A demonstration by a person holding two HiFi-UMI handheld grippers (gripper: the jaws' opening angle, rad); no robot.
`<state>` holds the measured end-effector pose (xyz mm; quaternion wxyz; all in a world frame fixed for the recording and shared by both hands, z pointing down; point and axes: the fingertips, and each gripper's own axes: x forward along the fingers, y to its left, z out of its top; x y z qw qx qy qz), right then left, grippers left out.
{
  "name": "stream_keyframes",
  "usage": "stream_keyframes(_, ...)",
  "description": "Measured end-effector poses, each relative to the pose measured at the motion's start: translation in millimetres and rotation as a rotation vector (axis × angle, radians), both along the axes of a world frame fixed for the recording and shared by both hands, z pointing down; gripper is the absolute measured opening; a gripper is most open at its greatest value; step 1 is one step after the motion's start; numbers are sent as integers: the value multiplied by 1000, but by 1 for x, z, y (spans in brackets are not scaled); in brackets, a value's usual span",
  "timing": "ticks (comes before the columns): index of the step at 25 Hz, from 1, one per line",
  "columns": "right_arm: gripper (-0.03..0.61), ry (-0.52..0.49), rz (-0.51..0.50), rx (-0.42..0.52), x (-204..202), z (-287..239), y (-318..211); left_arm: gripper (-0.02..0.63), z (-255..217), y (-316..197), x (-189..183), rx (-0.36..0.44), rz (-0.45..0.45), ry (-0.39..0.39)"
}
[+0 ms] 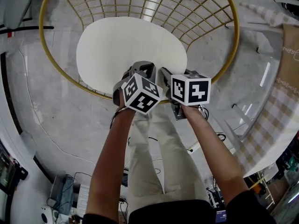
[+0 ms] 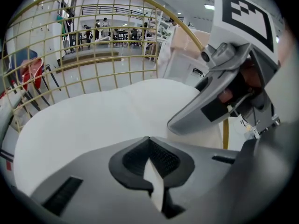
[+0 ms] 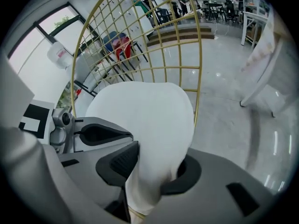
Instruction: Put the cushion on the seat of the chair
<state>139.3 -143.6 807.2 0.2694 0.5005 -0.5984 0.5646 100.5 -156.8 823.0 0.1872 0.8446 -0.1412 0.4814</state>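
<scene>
A white cushion (image 1: 126, 50) lies inside the gold wire chair (image 1: 238, 31), over its seat. Both grippers meet at the cushion's near edge, side by side. My left gripper (image 1: 140, 70) is shut on a thin bit of the cushion's edge, which shows as a white sliver between its pads (image 2: 153, 183). My right gripper (image 1: 166, 74) is shut on a thicker fold of the cushion (image 3: 149, 125), bunched between its jaws (image 3: 149, 171). The chair's wire back (image 2: 93, 41) rises beyond the cushion (image 2: 93, 120). In the left gripper view the right gripper (image 2: 224, 92) sits close on the right.
A table with a checked cloth (image 1: 275, 115) stands to the right of the chair. Cables and boxes (image 1: 65, 190) lie on the floor near the person's legs (image 1: 154, 157). A red chair (image 2: 30, 71) and other furniture stand far behind the wire back.
</scene>
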Motion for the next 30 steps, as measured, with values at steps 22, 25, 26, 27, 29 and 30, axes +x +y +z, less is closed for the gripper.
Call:
stream_keyframes(22, 151, 192, 115, 7, 35, -37, 18, 5, 4, -1, 1, -16, -32, -9)
stream_keyframes(25, 137, 193, 134, 18, 41, -42, 22, 5, 4, -1, 2, -22, -31, -8)
stream_keyframes(26, 129, 198, 135, 26, 42, -44, 23, 5, 4, -1, 2, -22, -32, -8)
stream_keyframes(27, 112, 205, 136, 37, 43, -48, 24, 5, 4, 0, 2, -22, -32, -8)
stream_keyframes(29, 90, 214, 141, 53, 44, -52, 25, 5, 4, -1, 2, -21, -33, -9)
stream_keyframes(30, 82, 215, 144, 52, 44, -51, 26, 5, 4, -1, 2, -20, -34, -9)
